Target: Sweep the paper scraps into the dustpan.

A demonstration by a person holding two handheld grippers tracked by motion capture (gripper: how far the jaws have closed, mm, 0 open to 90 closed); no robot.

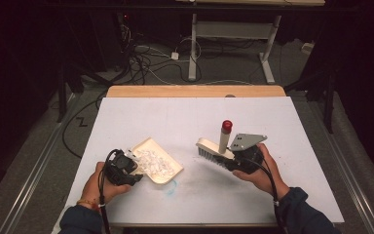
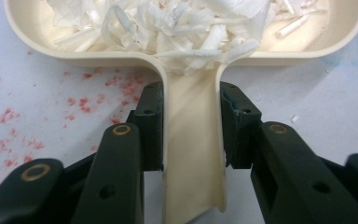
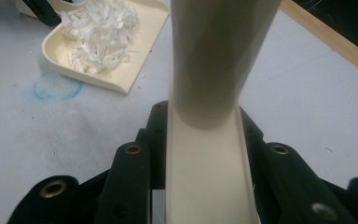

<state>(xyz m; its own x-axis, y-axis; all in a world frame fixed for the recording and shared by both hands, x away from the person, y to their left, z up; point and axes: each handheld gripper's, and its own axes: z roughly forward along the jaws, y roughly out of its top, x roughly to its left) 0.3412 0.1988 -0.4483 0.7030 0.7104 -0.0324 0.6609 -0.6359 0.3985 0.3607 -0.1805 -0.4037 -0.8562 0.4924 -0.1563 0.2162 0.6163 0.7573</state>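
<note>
1. Surface [image 1: 199,117]: we log a white sheet over a wooden top, taking up the middle of the high view. A faint blue smudge [image 1: 171,184] lies at lower centre; in the left gripper view, red flecks [image 2: 9,114] sit at the left of the frame.

2. Dustpan [image 1: 168,171]: cream plastic, flat on the surface at left of centre. Its short handle [image 2: 193,140] runs down the middle of the left gripper view.

3. Brush [image 1: 214,148]: cream hand brush with a red-capped handle [image 1: 227,126], right of centre in the high view, well apart from the dustpan. It appears tilted, bristles towards the surface; we cannot tell whether they touch it.

4. Left tool [image 1: 121,168]: lower left of the high view, its jaws clamped on the dustpan handle, one pad on each side.

5. Right tool [image 1: 241,158]: lower right of centre, jaws clamped on the flat cream part of the brush, which rises between them in the right gripper view.

6. Paper shreds [image 1: 151,161]: a white heap inside the dustpan, piled towards the handle end; one small scrap [image 2: 294,119] lies loose on the surface beside the left tool.

Handling note: we judge the sweeping nearly done. To finish well, we would keep the dustpan level and pressed flat, bring the brush in low towards its open edge, and use short strokes so nothing spills.
</note>
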